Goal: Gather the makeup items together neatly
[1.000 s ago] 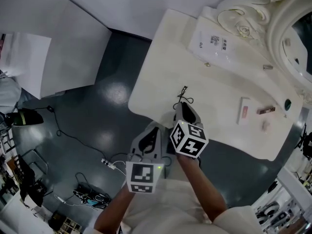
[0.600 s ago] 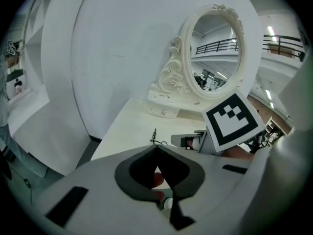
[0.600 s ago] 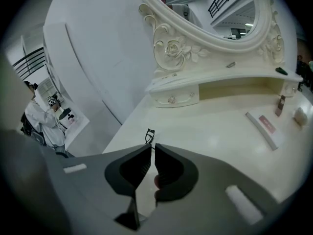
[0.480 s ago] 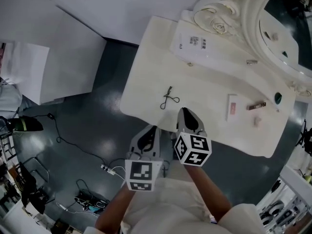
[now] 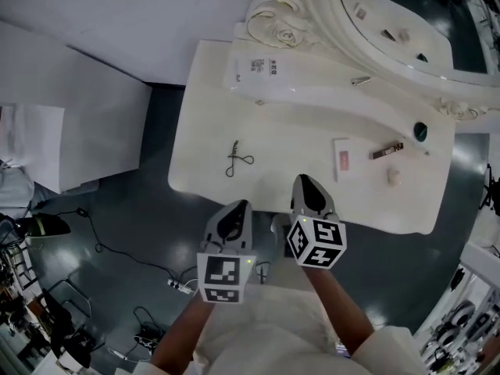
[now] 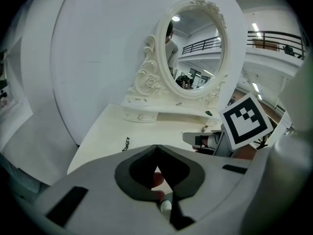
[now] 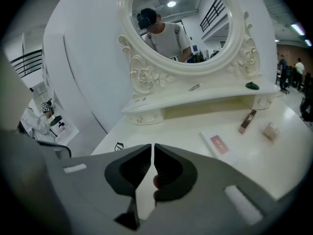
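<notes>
Head view: a white dressing table (image 5: 203, 162) with an ornate oval mirror (image 5: 312, 22) stands on a dark floor; both grippers are held at its front edge.
Left gripper (image 5: 233, 209): its jaws are pressed together at the tips, with nothing between them; it sits just off the table's front edge.
Right gripper (image 5: 306, 181): its jaws stand a thin slit apart and hold nothing; the tips reach over the front edge.
Eyelash curler (image 5: 237, 159): lies flat on the left part of the top, well apart from the other items.
Flat white packet (image 5: 341, 159): has a pink label and lies on the right part of the top.
Lipstick tube (image 5: 387, 151): lies on its side just beside the packet, towards the mirror.
Small pale lump (image 5: 394, 177): sits near the tube, closer to the front; what it is cannot be told.
Dark green round item (image 5: 420, 130): rests on the raised shelf below the mirror, at the right end.
Printed sheet (image 5: 262, 70): lies at the shelf's left end.
</notes>
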